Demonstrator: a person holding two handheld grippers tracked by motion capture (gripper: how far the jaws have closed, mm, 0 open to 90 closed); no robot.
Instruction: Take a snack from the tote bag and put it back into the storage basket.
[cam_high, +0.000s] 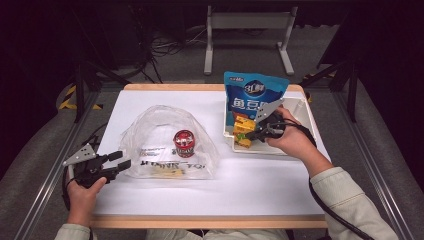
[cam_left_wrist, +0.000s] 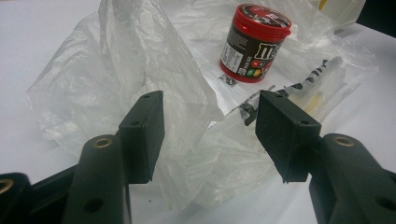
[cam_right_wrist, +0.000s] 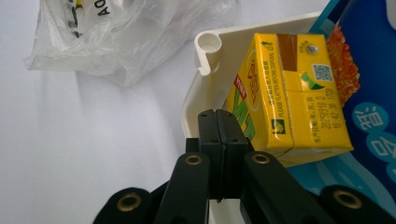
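High view shows a white worktop (cam_high: 250, 185) with a crumpled clear plastic bag (cam_high: 150, 135) left of centre and a white tray (cam_high: 306, 107) at the far right. A red-lidded candy jar (cam_high: 184, 143) stands upright inside the bag, its long axis vertical and its lid up.

At the near left edge, the left claw (cam_high: 121, 160) points right toward the bag's near left corner. In the left gripper view its jaws stand wide apart, with bag film (cam_left_wrist: 140, 70) lying between and beyond them; neither pad presses on the film. The jar (cam_left_wrist: 254, 42) sits farther off, right of the line between the jaws, upright with a slight lean in that view.

The right claw (cam_high: 250, 134) reaches into the near left part of the tray, held by the person's right hand (cam_high: 292, 137). In the right gripper view its jaws (cam_right_wrist: 218, 140) are pressed flat together with nothing between them, their tips just beside the tray's rim (cam_right_wrist: 208, 49) and against the near lower corner of a yellow drink carton (cam_right_wrist: 289, 93). Whether the tips actually touch the carton I cannot tell. The carton lies in the tray's corner with its long axis running away from the claw and its foil-sealed straw hole at the far end. A blue snack pouch (cam_high: 254, 95) stands upright behind it at the tray's far left, its top edge up.
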